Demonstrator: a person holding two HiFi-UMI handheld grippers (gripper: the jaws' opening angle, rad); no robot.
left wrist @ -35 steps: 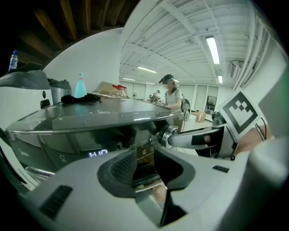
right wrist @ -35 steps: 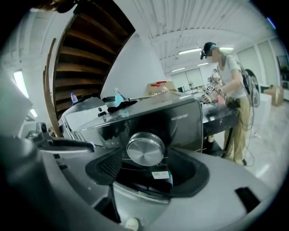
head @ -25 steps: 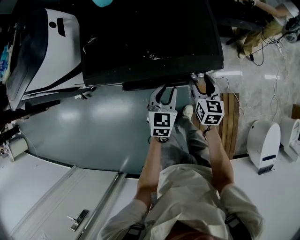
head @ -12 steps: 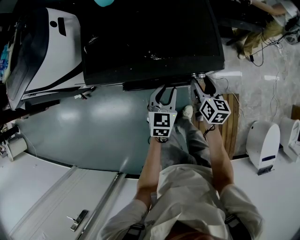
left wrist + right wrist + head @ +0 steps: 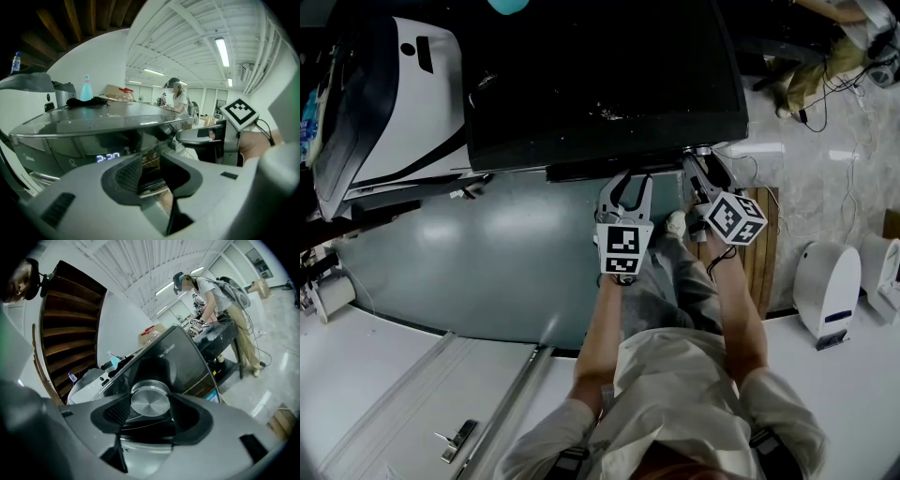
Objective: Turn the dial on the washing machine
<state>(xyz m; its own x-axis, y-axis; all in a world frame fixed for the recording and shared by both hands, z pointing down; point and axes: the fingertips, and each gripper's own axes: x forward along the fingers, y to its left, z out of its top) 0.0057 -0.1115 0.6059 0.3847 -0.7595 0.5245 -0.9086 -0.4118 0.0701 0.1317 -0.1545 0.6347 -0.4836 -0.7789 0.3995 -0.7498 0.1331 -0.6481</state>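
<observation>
The washing machine [image 5: 600, 75] has a dark glossy top, and its front panel faces me. Its round brushed-metal dial [image 5: 150, 400] sits between the pads of my right gripper [image 5: 151, 409], which touch it on both sides as the jaws ease slightly wider. In the head view the right gripper [image 5: 701, 161] reaches the panel's right end, its marker cube tilted. My left gripper [image 5: 626, 184] hovers open just left of it, nothing between its fingers. In the left gripper view the left gripper [image 5: 150, 169] faces the panel below a lit display [image 5: 108, 157].
A white machine [image 5: 403, 94] stands to the left. At the right are a wooden slat board [image 5: 764, 244] and a small white appliance [image 5: 825, 286]. A person [image 5: 825, 56] bends over a bench at the back right. A blue bottle [image 5: 86, 89] and black cloth [image 5: 86, 101] lie on the washer's top.
My right gripper has twisted clockwise on the dial; its marker cube now sits more tilted. The left gripper has stayed in place.
</observation>
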